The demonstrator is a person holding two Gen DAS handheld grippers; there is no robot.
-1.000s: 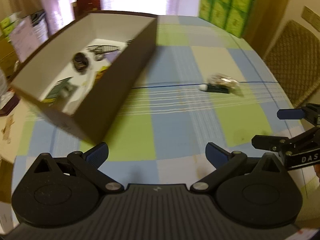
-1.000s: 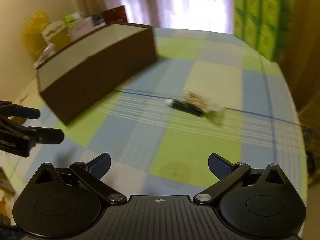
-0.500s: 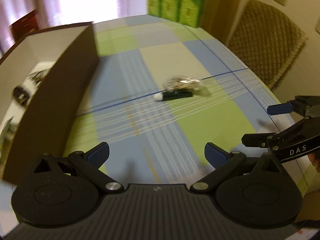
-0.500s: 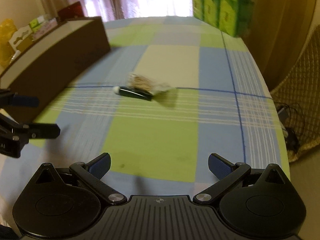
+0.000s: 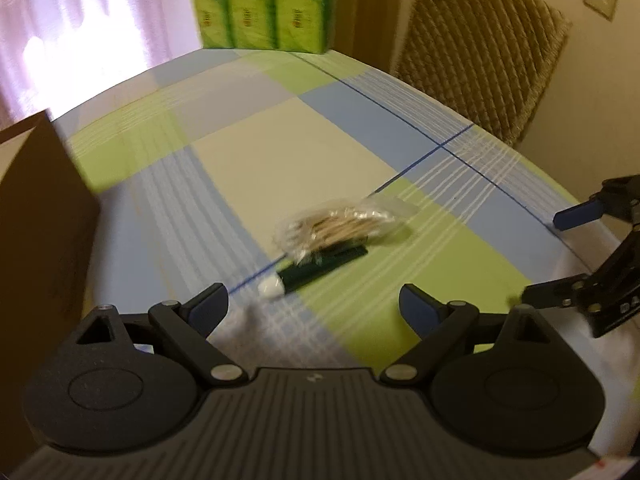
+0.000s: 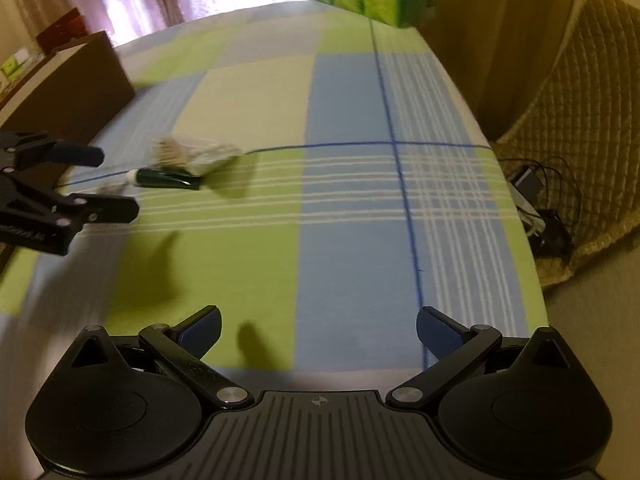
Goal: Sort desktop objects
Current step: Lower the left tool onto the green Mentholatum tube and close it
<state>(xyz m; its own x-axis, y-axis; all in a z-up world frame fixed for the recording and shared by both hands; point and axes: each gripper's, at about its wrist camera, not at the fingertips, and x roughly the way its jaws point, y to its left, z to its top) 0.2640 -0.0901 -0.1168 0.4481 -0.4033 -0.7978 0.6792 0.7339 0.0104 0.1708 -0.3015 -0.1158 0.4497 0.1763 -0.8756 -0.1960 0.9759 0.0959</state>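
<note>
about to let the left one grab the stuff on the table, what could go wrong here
1. The clear bag of sticks lies partly on top of the dark tube, so the open left hand-held gripper may pinch both or knock one away.
2. The bag looks loose and slippery and could slide out of the grip.
3. The open right hand-held gripper hovers close by, so the two could collide.

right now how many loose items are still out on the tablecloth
2. A clear bag of sticks lies mid-table, partly on top of a dark green tube with a white cap, just ahead of the left hand-held gripper. The box may hide more.
</note>
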